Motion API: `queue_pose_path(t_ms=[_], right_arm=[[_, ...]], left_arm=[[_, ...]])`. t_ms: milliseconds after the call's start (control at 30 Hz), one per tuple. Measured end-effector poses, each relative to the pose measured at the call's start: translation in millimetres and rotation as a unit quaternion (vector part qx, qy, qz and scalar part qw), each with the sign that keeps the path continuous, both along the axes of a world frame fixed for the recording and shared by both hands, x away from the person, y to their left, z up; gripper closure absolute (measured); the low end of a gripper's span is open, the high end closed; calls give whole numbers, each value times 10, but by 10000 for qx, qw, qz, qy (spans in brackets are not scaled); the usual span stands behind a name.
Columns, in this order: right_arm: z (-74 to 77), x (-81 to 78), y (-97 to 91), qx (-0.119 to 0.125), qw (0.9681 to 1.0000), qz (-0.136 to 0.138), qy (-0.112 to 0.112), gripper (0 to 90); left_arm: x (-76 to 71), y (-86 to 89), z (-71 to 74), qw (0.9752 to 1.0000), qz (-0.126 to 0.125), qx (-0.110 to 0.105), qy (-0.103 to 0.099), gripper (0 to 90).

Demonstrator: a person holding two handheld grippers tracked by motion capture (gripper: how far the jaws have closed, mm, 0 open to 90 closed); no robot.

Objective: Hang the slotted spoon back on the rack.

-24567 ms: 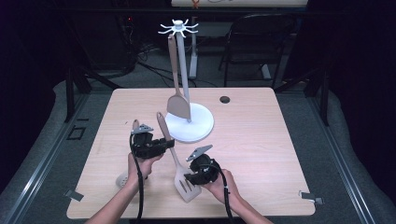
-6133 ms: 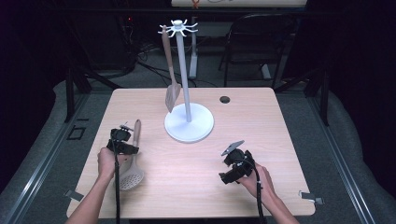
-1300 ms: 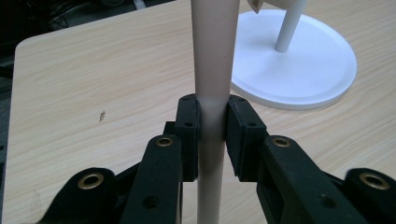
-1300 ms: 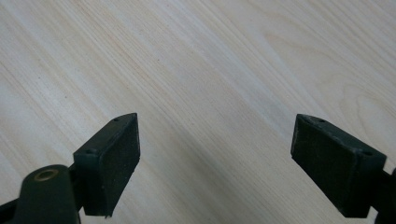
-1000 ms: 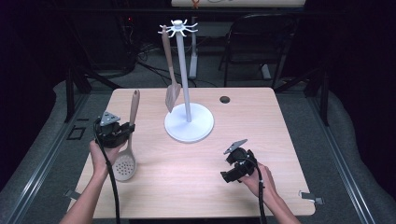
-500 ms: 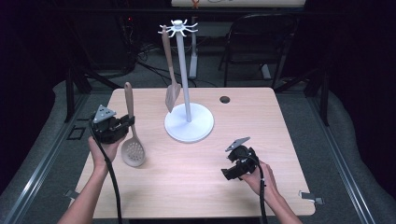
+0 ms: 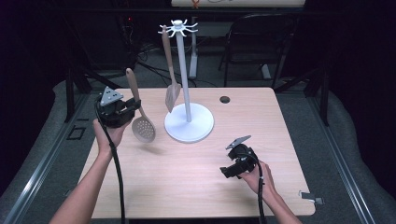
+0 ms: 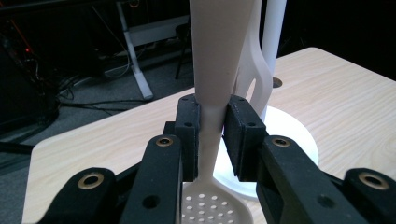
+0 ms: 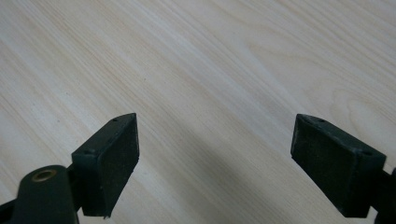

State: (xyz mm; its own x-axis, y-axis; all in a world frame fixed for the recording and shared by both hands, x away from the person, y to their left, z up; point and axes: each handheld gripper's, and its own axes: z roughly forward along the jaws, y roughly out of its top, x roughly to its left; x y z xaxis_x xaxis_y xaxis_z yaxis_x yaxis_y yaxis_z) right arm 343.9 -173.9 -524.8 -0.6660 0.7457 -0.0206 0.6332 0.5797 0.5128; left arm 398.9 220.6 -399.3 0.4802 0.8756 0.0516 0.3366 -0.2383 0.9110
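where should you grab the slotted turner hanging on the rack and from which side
Grip the slotted turner on its straight handle, midway between the hook and the blade, coming level from the left, away from the rack pole. The handle hangs near upright and is narrow, so jaws probably close across it easily; the flat blade would likely slip.

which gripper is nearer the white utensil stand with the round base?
Left. The left gripper, shut on the beige perforated spoon, is raised just left of the white utensil stand. The right gripper, jaws open, sits low over the table's near right part.
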Motion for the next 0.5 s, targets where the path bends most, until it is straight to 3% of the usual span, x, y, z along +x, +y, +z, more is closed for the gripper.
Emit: queue_pose_path(t_ms=[300,500], right_arm=[[4,-6,-1,-151,9999,14,-27,150],[-9,6,-39,-117,9999,-52,-37,150]], left_arm=[[70,-98,87,10000,-72,50,-24,762],[68,-181,147,9998,-140,100,-42,762]])
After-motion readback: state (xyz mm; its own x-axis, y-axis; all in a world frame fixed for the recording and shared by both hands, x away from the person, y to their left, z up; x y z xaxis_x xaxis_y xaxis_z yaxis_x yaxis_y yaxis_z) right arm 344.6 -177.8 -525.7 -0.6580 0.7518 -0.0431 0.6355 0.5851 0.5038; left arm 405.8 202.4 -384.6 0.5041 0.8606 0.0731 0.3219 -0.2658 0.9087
